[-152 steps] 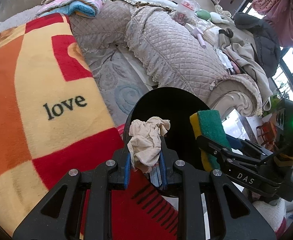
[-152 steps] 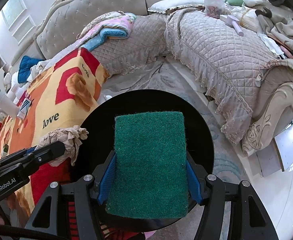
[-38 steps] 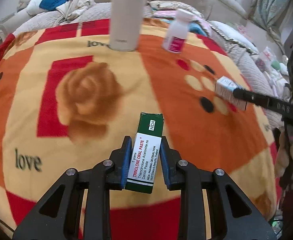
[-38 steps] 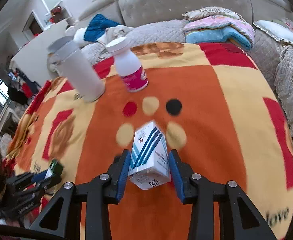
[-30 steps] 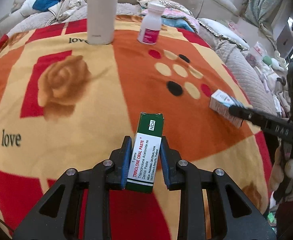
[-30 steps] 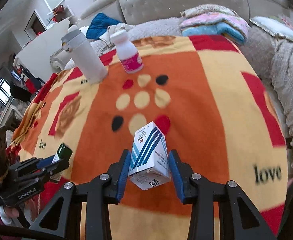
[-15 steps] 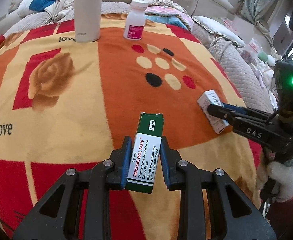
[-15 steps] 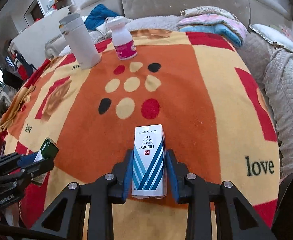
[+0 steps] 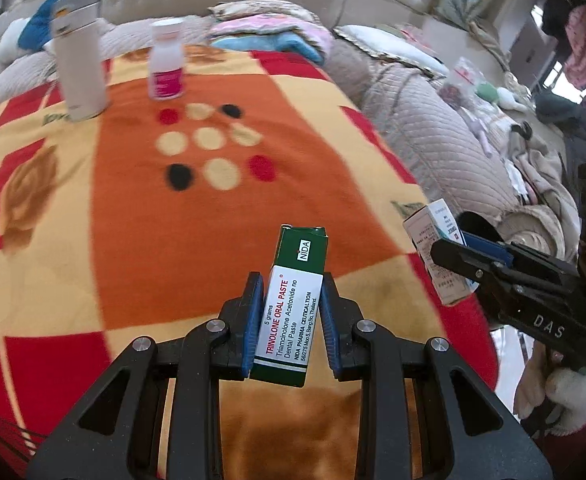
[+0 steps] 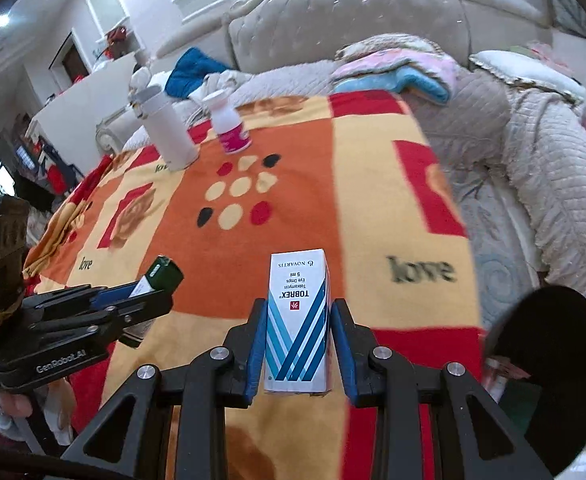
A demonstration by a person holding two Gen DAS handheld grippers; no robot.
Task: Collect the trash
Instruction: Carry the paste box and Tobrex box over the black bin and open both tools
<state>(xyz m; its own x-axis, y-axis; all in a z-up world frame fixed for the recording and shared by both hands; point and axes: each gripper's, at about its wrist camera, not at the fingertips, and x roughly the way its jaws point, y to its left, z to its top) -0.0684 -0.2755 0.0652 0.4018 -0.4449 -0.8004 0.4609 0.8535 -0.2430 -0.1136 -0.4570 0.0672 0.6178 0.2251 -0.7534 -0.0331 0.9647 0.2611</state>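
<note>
Partly cut off: black bin point(image 10: 549, 360), lower right.

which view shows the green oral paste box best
The left wrist view. The green oral paste box sits centred between the left gripper fingers, with its label readable. The right wrist view shows only its dark green top end poking out at the left, mostly hidden by the gripper.

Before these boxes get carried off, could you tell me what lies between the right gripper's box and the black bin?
Only bare blanket, red and yellow, lies between the white box and the black bin, as the right wrist view shows.
</note>
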